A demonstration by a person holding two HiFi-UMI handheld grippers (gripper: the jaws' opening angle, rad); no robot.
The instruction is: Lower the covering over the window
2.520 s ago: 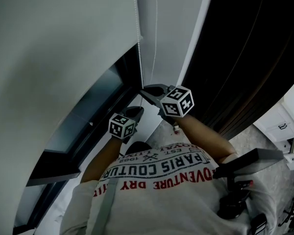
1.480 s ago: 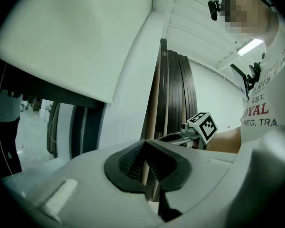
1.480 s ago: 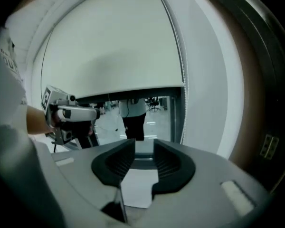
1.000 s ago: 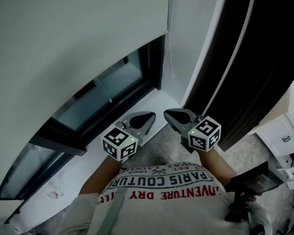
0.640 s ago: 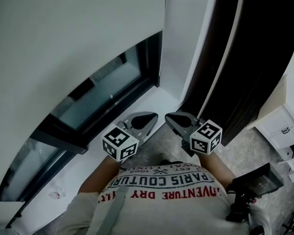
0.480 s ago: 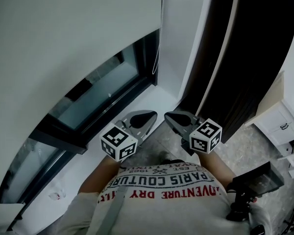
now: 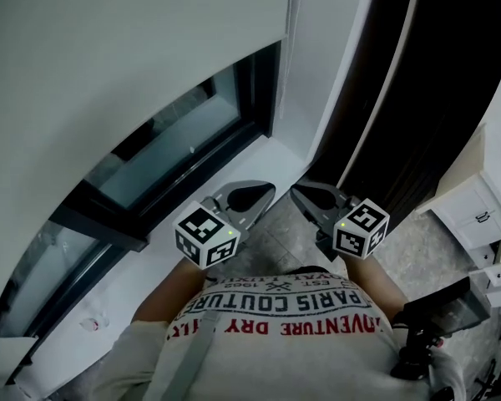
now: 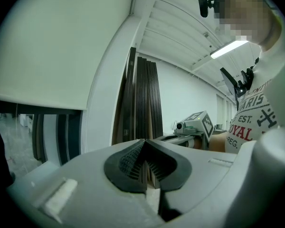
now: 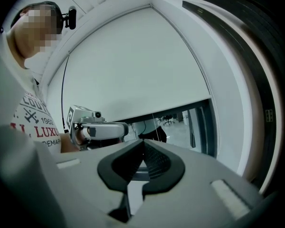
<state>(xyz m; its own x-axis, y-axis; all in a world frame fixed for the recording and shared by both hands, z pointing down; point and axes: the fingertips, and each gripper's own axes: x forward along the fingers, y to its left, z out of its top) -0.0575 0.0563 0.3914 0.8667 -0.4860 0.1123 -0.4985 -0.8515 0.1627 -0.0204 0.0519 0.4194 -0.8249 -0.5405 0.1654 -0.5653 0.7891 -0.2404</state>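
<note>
Both forearms reached forward from the person's white printed T-shirt (image 7: 275, 324), held low in front of the torso and close together. The left gripper (image 7: 263, 192) and the right gripper (image 7: 305, 195) sat side by side, apart from each other, and pointed close to level towards the white window sill (image 7: 234, 170). Each one's black-and-white marker cube faced up at the wrist end: left cube (image 7: 205, 236), right cube (image 7: 361, 227).

Left gripper view: the two ribbed dark pads met along their whole length, nothing between them. Right gripper view: the same, pads pressed together and empty. Each gripper showed in the other's view, off to the side.

The white roller blind (image 7: 108, 48) hung part-way down the window. Its bottom edge ran across the pane, and a band of bare glass (image 7: 171, 140) showed below it, inside the dark window frame (image 7: 263, 98). A thin pale cord (image 7: 292, 23) hung at the blind's right edge, against the white wall strip. Neither gripper touched the blind or the cord; both stood well below the blind's edge, over the pale speckled floor (image 7: 271, 241) just beside the sill.

To the right of the window, tall dark brown panels (image 7: 434, 98) leaned against the wall. A white cabinet (image 7: 476, 215) stood further right.
</note>
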